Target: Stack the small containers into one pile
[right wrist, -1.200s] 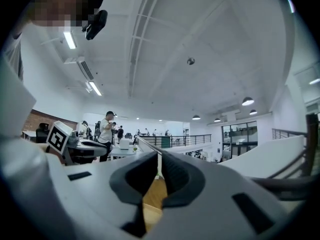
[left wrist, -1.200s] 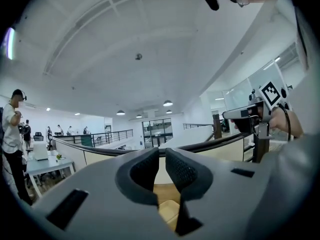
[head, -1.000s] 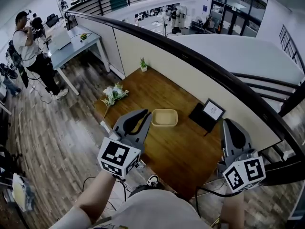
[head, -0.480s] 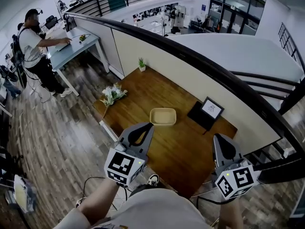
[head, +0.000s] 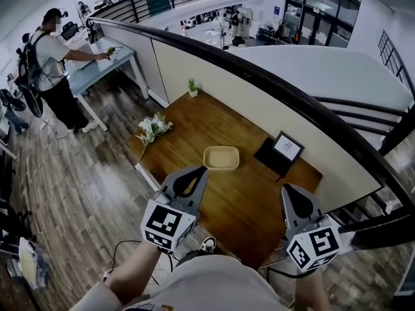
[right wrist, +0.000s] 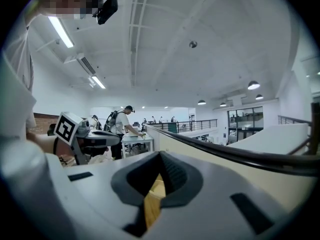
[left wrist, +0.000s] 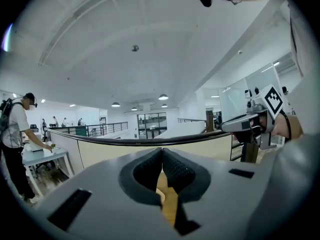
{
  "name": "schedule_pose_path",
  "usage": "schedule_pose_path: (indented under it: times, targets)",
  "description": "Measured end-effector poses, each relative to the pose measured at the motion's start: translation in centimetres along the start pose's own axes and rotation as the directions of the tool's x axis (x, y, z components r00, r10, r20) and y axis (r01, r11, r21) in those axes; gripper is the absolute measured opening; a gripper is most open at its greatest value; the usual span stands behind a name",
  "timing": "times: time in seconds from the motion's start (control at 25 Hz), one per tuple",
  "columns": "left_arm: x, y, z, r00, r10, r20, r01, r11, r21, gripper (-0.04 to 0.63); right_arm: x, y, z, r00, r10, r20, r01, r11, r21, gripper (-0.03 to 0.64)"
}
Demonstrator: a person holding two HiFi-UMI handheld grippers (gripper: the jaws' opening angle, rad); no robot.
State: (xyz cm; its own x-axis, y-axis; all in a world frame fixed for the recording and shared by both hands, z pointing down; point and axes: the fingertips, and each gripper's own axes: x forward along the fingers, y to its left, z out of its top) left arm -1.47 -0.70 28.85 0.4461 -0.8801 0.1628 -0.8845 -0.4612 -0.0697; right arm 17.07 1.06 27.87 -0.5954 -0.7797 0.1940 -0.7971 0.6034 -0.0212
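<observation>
Near the middle of the tabletop, somewhat toward its far edge, sits the beige container, shallow and open-topped. It reads as one piece in the head view; whether others are nested inside it cannot be told. No other small container shows anywhere on the wood. A dark picture frame stands by the right edge, a bunch of white flowers lies at the left corner, and a small potted plant stands at the far corner against the partition.

Both tools hang over the near edge, well apart from the container. The left gripper has its jaws pressed together with nothing between them, as the left gripper view confirms. The right gripper is likewise closed and empty, its pads meeting in the right gripper view.

Judging by this, no stacking is under way: either the pile is already made or the work has not begun. If another container remains to be added, the next move calls for spreading one pair of jaws, reaching forward across the wood and taking a rim without tipping the piece.
</observation>
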Motion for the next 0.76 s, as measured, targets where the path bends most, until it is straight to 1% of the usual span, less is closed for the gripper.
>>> schedule_pose_path:
  times: [0.16,0.24,0.52,0.76]
  targets:
    - [-0.2,0.0,-0.2,1.000,0.003,-0.011,-0.003,1.000,0.005,0.006,0.1,-0.1,0.2,1.000,-0.006,-0.001,0.006,1.000,-0.009,0.003]
    - [-0.3,0.0,-0.4,1.000,-0.002,-0.020,0.002,1.000,-0.006,0.006,0.1,0.0,0.2,1.000,-0.012,-0.003,0.012,1.000,-0.026,0.003]
    - [-0.8,0.7,-0.7,0.999,0.016,-0.039,-0.016,1.000,0.002,0.006,0.2,0.4,0.6,1.000,-0.011,0.001,0.011,0.999,-0.036,0.003]
    - [-0.6,1.0,-1.0,0.999,0.016,-0.050,-0.016,1.000,0.013,0.006,0.8,0.4,0.4,1.000,-0.001,0.000,0.001,1.000,-0.011,0.003]
